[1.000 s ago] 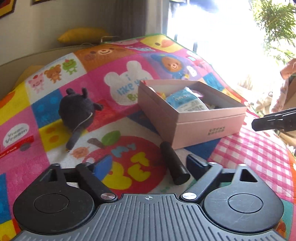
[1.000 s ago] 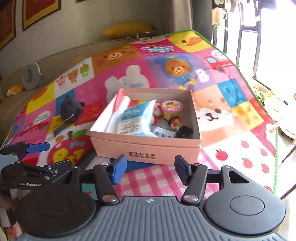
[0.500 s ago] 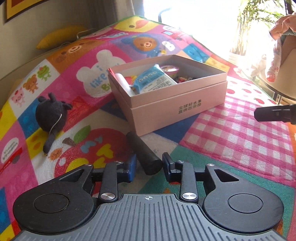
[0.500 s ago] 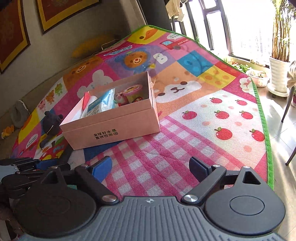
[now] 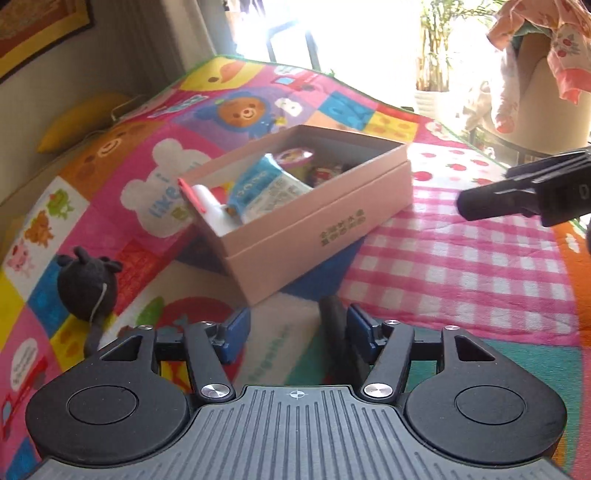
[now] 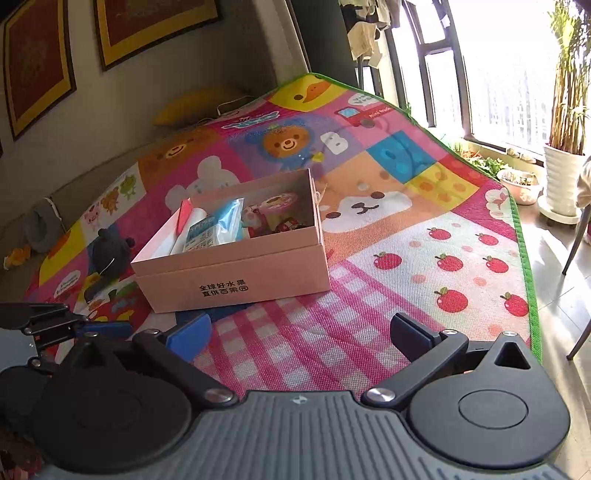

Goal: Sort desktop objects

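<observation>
Black cylinder against the opening left tool's right pad, ungripped.

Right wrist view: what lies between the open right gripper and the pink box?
Nothing but bare pink-checked mat between the right gripper, jaws opening and empty, and the box; the right wrist view shows it.

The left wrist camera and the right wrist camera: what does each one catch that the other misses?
Only the left wrist view shows the black cylinder lying against one finger of the opening left gripper, and hanging clothes. Only the right wrist view shows framed pictures and the apple-print corner of the mat. Both show the pink box and the black plush toy.
</observation>
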Demonstrator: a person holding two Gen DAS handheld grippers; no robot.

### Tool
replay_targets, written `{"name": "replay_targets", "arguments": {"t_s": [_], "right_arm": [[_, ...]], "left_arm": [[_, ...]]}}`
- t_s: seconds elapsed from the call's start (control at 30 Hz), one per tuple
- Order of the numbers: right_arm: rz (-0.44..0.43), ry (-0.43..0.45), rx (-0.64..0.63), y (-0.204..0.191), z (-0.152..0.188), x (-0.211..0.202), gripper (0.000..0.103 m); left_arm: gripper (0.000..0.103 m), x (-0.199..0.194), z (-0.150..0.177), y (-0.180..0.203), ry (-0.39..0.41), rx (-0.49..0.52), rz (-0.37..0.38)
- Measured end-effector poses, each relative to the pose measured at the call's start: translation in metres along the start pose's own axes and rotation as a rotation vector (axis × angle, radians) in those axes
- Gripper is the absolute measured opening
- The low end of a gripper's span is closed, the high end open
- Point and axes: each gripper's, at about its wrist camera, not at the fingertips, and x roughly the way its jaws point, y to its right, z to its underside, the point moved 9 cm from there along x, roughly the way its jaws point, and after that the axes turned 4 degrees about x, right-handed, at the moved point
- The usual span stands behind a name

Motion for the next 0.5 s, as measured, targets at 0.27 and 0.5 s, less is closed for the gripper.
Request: {"name": "replay_targets", "arguments": {"t_s": [0.27,0.5], "right_arm": [[-0.010,-0.019,-0.182,-0.033,-0.002,0.022,0.103],[0.027,-0.048,-0.160,-0.023,-0.003,0.053,0.103]], "left_arm": [[0.083,-0.021,0.030,-0.046,-0.033,-0.234,0.083],[0.050,-0.012,0.054,-0.046,-0.076,-0.282,0.050]]}}
